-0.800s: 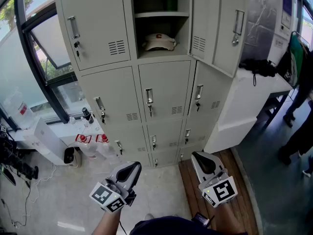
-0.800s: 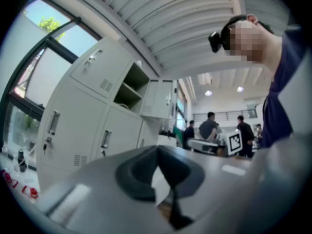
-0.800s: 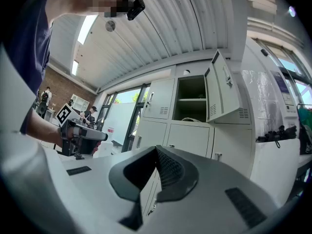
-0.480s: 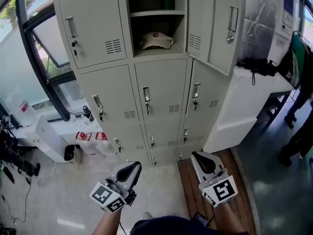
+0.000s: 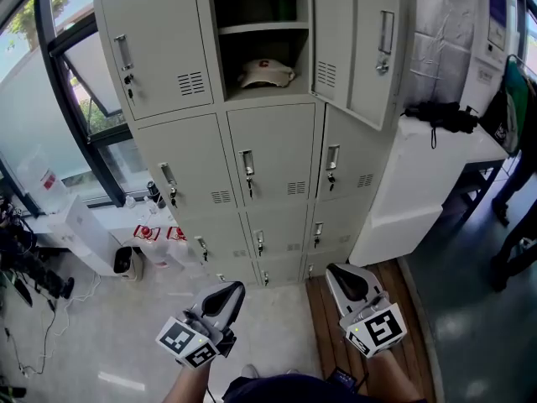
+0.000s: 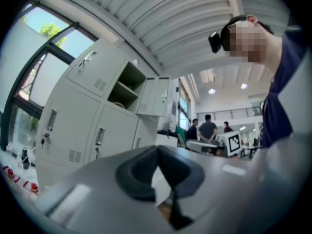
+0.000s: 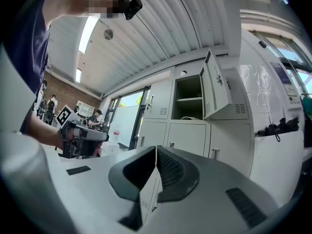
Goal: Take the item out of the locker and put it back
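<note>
Jaws are pressed together and empty on both the left gripper (image 5: 228, 289) and the right gripper (image 5: 337, 274). The white cap (image 5: 267, 72) lies on the lower shelf of the open locker (image 5: 268, 154) compartment, well above. One gripper should rise, spread early and enter clear of the open door (image 5: 352, 49). Both grippers are held low, roughly level, aimed at the locker.

Red letter "C" on the front of the white cap (image 5: 267, 74); nothing else legible.
</note>
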